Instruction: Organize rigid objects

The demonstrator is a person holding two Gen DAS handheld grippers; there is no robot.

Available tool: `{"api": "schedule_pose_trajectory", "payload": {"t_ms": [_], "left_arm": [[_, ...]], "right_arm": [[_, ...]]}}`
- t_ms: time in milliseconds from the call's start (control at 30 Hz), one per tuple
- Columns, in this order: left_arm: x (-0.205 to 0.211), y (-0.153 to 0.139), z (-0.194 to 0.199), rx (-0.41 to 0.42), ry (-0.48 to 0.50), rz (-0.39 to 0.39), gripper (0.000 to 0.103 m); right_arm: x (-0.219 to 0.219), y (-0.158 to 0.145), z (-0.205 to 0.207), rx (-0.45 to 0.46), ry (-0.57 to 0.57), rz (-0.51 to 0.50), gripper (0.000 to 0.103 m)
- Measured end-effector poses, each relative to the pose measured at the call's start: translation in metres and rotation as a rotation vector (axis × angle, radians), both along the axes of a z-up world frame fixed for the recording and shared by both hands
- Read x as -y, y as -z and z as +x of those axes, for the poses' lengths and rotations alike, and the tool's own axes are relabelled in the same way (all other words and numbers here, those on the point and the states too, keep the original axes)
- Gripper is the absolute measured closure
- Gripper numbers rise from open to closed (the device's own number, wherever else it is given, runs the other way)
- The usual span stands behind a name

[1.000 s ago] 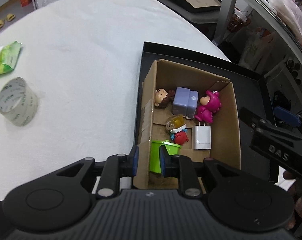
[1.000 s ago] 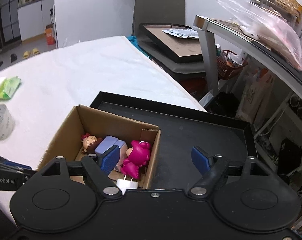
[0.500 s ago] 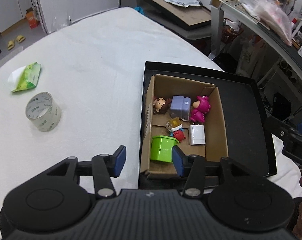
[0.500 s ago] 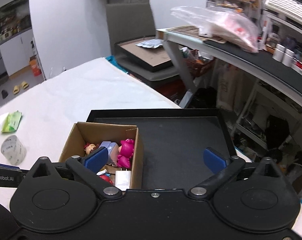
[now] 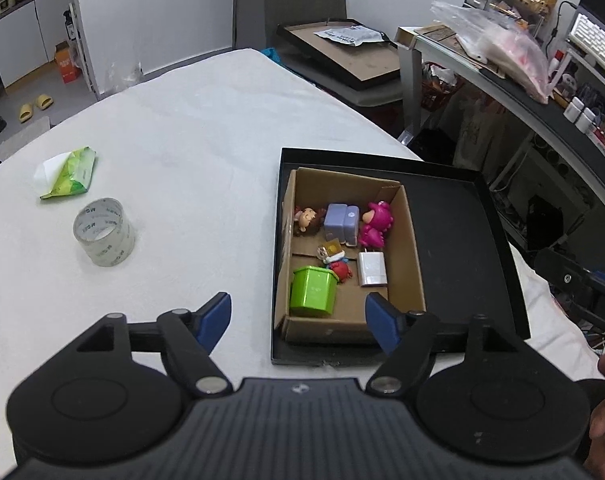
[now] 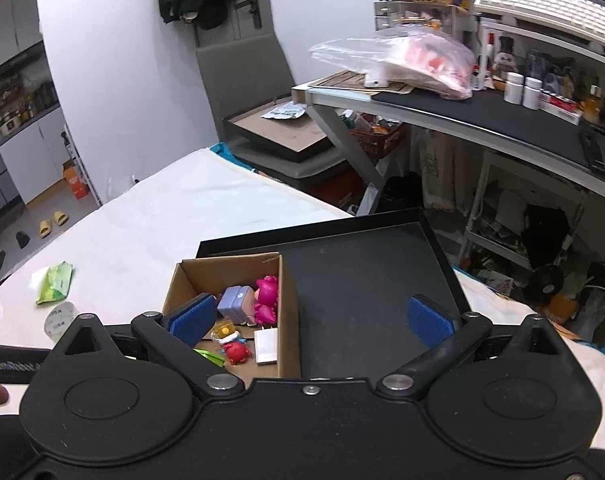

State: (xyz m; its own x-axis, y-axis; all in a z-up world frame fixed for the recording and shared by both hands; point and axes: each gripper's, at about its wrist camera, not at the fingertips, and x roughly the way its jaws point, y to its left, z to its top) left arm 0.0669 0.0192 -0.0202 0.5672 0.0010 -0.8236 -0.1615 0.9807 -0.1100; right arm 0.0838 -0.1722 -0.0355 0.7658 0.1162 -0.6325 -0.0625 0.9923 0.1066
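Both our grippers are empty: left gripper has just been spreading its jaws, right gripper is wide too. The toys sit in the cardboard box, green cup at its near-left corner. Probably best we back out straight, clear of the box.

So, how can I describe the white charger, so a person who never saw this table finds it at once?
Look at the black tray on the white table, then the open cardboard box at its left side. The white charger lies flat on the box floor by the right wall, below the pink figure. It is the only plain white block among coloured toys.
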Motion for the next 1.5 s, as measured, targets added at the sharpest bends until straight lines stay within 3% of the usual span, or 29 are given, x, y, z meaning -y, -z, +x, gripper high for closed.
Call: {"api": "schedule_pose_trajectory", "payload": {"t_ms": [233,400,933,1500], "left_arm": [[0.009,-0.009,-0.021,0.014,0.007,0.021,0.011],[0.019,-0.018,-0.036,0.039,0.022,0.053,0.005],[0.039,-0.038,-0.07,0.09,0.038,0.07,0.004],[0.038,-0.057,-0.083,0.118,0.039,0.087,0.004]], "right_arm": [[0.015,-0.008,-0.021,-0.024,0.038,0.039,0.0],[0.014,-0.012,-0.037,-0.044,0.025,0.015,0.0],[0.028,-0.033,-0.079,0.023,0.032,-0.005,0.0],[0.038,-0.051,-0.094,0.065,0.005,0.015,0.0]]}}
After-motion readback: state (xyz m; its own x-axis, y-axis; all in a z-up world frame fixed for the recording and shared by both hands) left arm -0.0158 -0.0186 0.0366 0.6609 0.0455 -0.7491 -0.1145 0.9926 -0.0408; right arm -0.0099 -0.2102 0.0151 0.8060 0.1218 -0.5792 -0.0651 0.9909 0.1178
